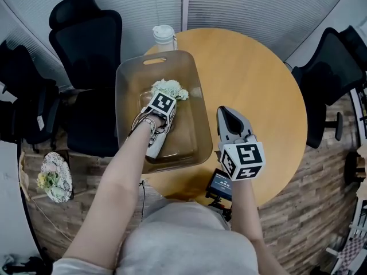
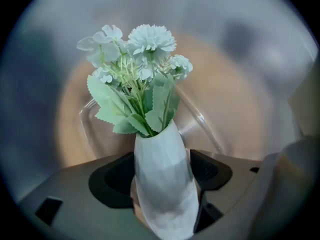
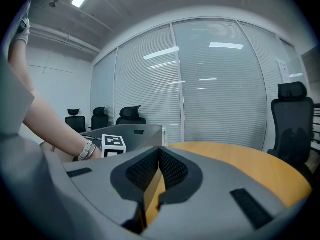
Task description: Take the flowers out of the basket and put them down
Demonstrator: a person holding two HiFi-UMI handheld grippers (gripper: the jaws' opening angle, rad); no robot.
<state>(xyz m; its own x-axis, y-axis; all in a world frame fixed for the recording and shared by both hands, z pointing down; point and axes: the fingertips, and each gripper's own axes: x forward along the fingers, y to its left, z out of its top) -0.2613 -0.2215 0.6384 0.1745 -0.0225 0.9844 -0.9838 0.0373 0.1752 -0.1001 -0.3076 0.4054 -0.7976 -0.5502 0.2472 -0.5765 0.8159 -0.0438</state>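
Observation:
A white vase [image 2: 165, 184] holding pale green and white flowers [image 2: 137, 59] lies inside the translucent basket [image 1: 123, 90] on the round wooden table [image 1: 264, 79]. My left gripper [image 2: 164, 166] points straight down into the basket, its jaws open on either side of the vase body, with a thin gap showing beside the vase. In the head view the flowers [image 1: 170, 89] lie past the left gripper [image 1: 157, 122], and the vase [image 1: 155, 148] shows below it. My right gripper [image 1: 227, 113] hovers over the table right of the basket, shut and empty; it [image 3: 158, 151] looks level across the table.
A white-capped bottle [image 1: 164, 39] stands behind the basket. A small device with a screen [image 1: 221, 185] is clamped at the table's near edge. Black office chairs stand at the left [image 1: 86, 39] and right [image 1: 330, 73]. Another bunch of flowers [image 1: 54, 179] lies on the floor at the left.

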